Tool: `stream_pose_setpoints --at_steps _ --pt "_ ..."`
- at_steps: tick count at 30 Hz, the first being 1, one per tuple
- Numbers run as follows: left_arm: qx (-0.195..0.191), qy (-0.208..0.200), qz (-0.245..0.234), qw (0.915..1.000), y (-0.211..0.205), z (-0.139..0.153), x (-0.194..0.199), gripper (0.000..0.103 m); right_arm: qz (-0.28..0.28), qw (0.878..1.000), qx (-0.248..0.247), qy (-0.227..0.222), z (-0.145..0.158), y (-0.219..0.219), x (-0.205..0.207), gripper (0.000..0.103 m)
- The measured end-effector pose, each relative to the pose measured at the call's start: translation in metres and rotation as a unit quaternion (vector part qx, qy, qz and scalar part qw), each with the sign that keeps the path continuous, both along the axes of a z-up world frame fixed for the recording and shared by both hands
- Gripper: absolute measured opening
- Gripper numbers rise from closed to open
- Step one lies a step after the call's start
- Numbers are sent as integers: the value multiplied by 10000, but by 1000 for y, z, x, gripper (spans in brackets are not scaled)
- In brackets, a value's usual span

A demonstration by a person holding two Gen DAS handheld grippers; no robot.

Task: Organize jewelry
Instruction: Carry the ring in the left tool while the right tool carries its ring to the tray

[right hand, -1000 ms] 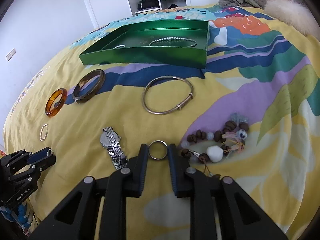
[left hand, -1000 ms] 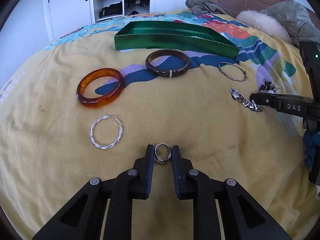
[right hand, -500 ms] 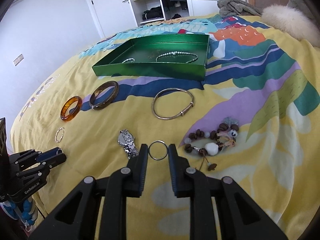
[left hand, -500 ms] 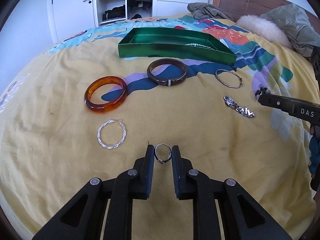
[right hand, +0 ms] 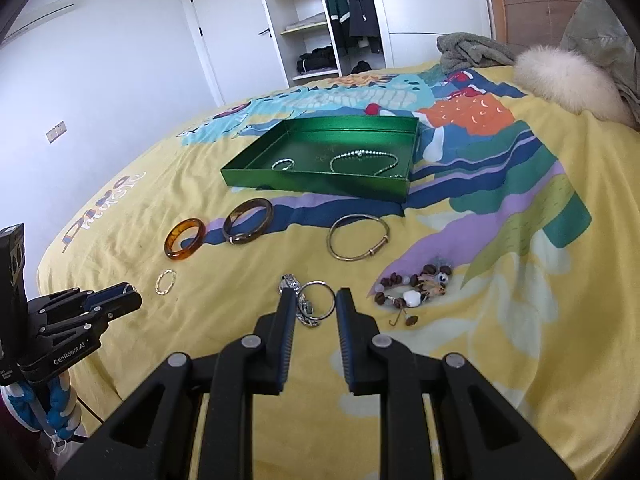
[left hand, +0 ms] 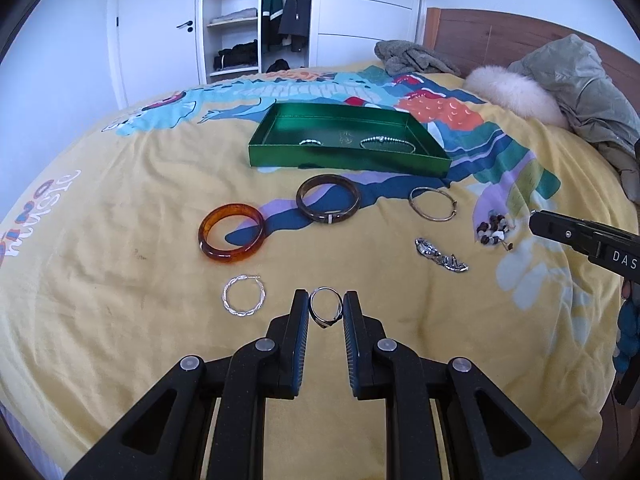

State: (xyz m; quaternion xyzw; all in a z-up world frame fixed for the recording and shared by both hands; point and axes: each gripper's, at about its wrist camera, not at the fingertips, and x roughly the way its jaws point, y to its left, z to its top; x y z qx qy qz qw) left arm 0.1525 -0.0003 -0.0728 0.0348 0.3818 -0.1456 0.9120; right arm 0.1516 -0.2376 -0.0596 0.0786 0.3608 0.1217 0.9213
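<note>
1. Left gripper (left hand: 326, 312) pinches a signet ring (left hand: 326, 309) between its fingertips, above the bedspread (left hand: 120, 240).
2. Right gripper (right hand: 312, 304) clamps a plain ring (right hand: 316, 299), the green tray (right hand: 320, 184) well beyond.

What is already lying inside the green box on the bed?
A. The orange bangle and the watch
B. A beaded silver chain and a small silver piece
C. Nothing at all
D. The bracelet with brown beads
B: in the right wrist view the green box holds a beaded silver chain and a small silver piece, while the orange bangle, watch and brown bead bracelet lie on the bedspread.
</note>
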Motion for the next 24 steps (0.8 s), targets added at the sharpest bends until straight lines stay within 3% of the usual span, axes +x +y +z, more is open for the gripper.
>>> stream_pose_setpoints --at_steps 13,24 --pt "-161 -500 -37 9986 -4 52 -23 17 19 9985 9 -547 47 0 -39 19" --pt "-363 -826 -55 9959 -7 95 -14 17 21 9955 -12 -951 86 -2 -44 19"
